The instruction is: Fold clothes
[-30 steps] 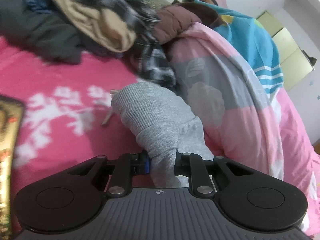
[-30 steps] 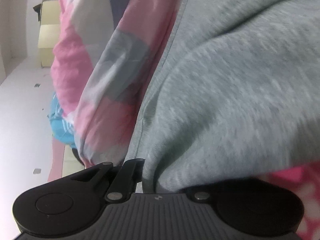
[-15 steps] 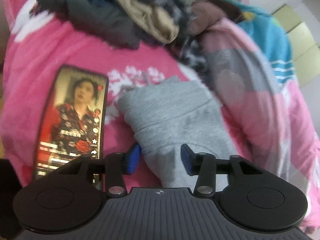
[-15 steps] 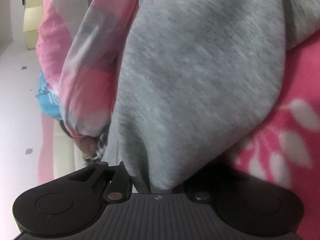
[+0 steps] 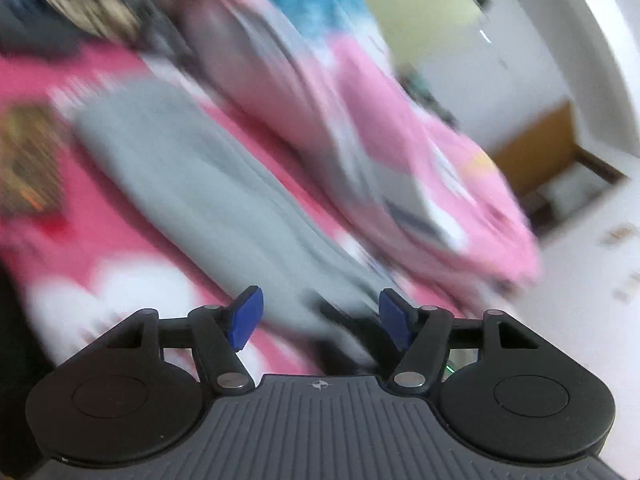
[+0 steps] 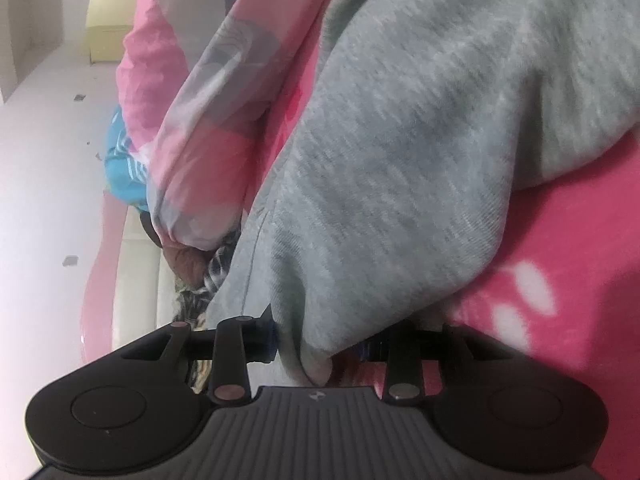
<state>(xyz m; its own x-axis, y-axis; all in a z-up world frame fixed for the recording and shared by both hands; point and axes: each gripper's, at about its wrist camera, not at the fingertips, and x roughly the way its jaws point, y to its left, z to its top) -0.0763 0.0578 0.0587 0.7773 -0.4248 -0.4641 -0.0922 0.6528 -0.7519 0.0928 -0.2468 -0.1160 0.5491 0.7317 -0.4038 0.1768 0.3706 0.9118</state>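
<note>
Now both tools just opening, L tool off grey garment.

From my seat the grey garment reads as soft knit cloth, matt, with a fine ribbed weave. Under it I see the pink bedspread, fleecy and matt. The quilt on the left looks like smoother, thinner cotton (faintly sheeny). My right gripper is matt black plastic with small shiny metal pivot pins; the left gripper carries blue rubbery pads.
</note>
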